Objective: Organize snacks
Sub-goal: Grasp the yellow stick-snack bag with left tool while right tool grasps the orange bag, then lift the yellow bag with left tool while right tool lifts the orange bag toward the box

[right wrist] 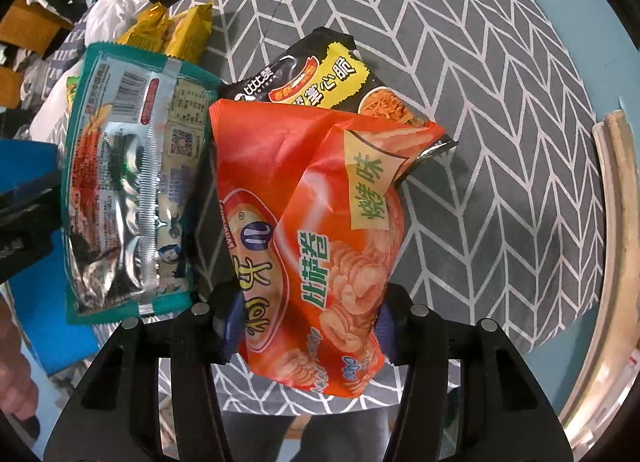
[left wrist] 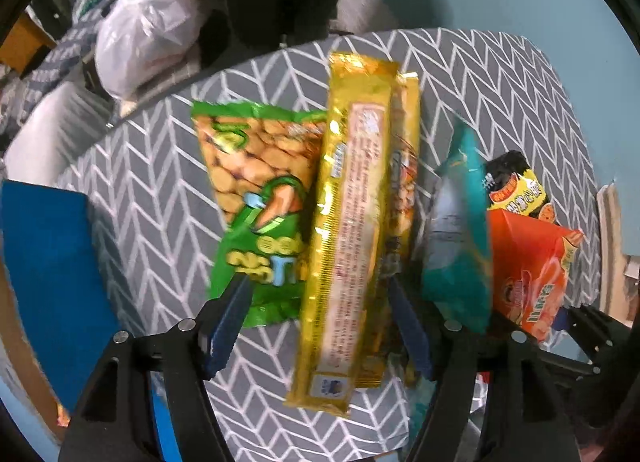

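L gripper [left wrist: 316, 326] points down over the gold pack [left wrist: 348, 230]; jaws stand apart either side of it, blue pads flanking but not seen pressing, so no grip confirmed. A 2nd gold pack [left wrist: 406, 190] lies just under/beside the 1st, roughly parallel. Green bag [left wrist: 260, 198] lies flat on the chevron cloth [left wrist: 152, 190], touching the gold pack's left edge. R gripper [right wrist: 306, 326] is clamped on the lower end of the orange bag [right wrist: 320, 222]; film creased and pinched at the pads, bag looks lifted clear of the cloth, though contact at its far end can't be ruled out. Black bag [right wrist: 320, 78] sits behind the orange one, partly covered. Teal bag [right wrist: 132, 182] lies back-side up just left of orange, gold packs beyond it. Blue box [left wrist: 44, 262] at cloth's left edge; use as a bin unclear. Progress, as judged: early to mid. Packs are bunched near centre of the cloth, gold pair roughly aligned, no clear sorted rows. Left to do: place orange bag, take up gold pack, deal w/ green, teal, black. No final location identifiable.
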{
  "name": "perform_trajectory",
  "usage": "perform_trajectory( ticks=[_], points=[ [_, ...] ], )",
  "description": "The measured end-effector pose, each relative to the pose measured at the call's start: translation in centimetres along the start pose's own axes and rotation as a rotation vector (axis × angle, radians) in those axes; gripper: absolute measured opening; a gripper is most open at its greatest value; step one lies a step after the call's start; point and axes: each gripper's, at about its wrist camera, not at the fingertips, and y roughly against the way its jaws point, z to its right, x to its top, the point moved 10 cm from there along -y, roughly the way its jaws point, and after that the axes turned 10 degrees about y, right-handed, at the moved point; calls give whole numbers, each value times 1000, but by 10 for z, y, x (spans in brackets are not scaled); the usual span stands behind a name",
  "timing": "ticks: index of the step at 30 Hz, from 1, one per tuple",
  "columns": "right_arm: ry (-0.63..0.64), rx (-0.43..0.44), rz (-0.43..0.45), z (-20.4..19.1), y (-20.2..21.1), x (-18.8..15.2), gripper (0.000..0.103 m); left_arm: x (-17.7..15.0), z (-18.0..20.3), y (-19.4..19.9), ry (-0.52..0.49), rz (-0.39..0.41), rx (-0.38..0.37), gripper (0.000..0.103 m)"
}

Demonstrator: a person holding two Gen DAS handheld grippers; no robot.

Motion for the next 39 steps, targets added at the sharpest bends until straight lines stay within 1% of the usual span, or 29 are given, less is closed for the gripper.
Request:
perform_trajectory(
  ticks=[1,4,5,6,8,9,12,14,17,22,25,26,27,28,33,39],
  points=[
    [0,1,0,0,0,1,53,-1,1,-3,-2,-4,1,72],
    [7,1,8,-5,4,0,53,-4,2,-13,-5,0,36,71],
    [16,-3,12,-8,5,2,53,-4,1,-14,5,5,38,64],
    [23,-7,14,-7,6,2,52,-4,0,-13,16,13,37,54],
    [40,-23,21,-12,7,7,51,-6,-1,-11,26,14,8,42],
    [46,-29,24,-19,9,8,51,-6,0,-11,21,18,3,40],
    [66,-41,35,-21,15,9,49,-9,-3,-3,6,51,17,38],
    [80,-45,37,-23,19,12,45,-15,-4,3,13,62,2,37],
    [94,-44,44,-26,24,10,43,-20,-7,12,24,78,-16,37],
    [105,-41,55,-30,33,4,39,-33,-7,25,26,99,-22,36],
    [115,-40,63,-29,39,2,38,-38,-13,30,42,106,-32,36],
    [117,-39,66,-28,42,2,38,-40,-16,32,50,109,-36,35],
    [120,-39,69,-29,44,1,38,-43,-18,35,58,113,-43,31],
    [122,-38,72,-28,47,0,38,-47,-19,36,63,116,-49,30],
    [140,-27,87,-34,56,-5,37,-62,-29,40,93,117,-67,29],
    [158,-18,93,-48,58,-10,37,-84,-39,39,139,114,-96,29]
  ],
)
